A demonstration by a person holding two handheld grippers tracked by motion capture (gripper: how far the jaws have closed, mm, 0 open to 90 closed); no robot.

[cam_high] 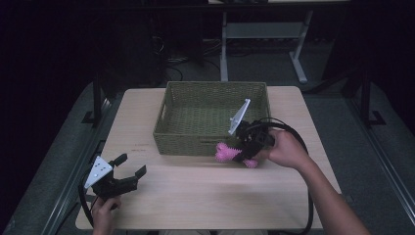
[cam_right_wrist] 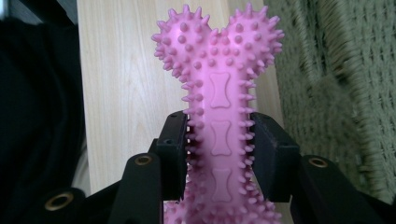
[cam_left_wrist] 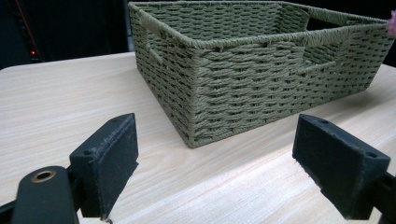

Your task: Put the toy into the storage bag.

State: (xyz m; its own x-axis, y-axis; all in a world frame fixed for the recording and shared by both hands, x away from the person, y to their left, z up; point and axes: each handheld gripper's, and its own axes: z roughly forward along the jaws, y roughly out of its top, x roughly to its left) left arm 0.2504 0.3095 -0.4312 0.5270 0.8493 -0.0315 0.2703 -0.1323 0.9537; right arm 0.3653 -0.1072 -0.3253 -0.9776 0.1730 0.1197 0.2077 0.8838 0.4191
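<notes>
A pink spiky bone-shaped toy (cam_high: 226,152) (cam_right_wrist: 219,93) is held just in front of the green woven basket (cam_high: 215,115), beside its front wall. My right gripper (cam_high: 247,147) (cam_right_wrist: 219,149) is shut on the toy's shaft, one knobbed end sticking out past the jaws. At the table's front left corner my left gripper (cam_high: 128,166) (cam_left_wrist: 215,154) stands open above the wood, nothing between its jaws, facing the basket (cam_left_wrist: 252,70) from some distance.
The light wooden table (cam_high: 205,196) has bare room in front of and to the left of the basket. A cable loops from the right gripper around the person's right hand (cam_high: 286,149). Dark floor and desk legs (cam_high: 298,63) lie beyond the far edge.
</notes>
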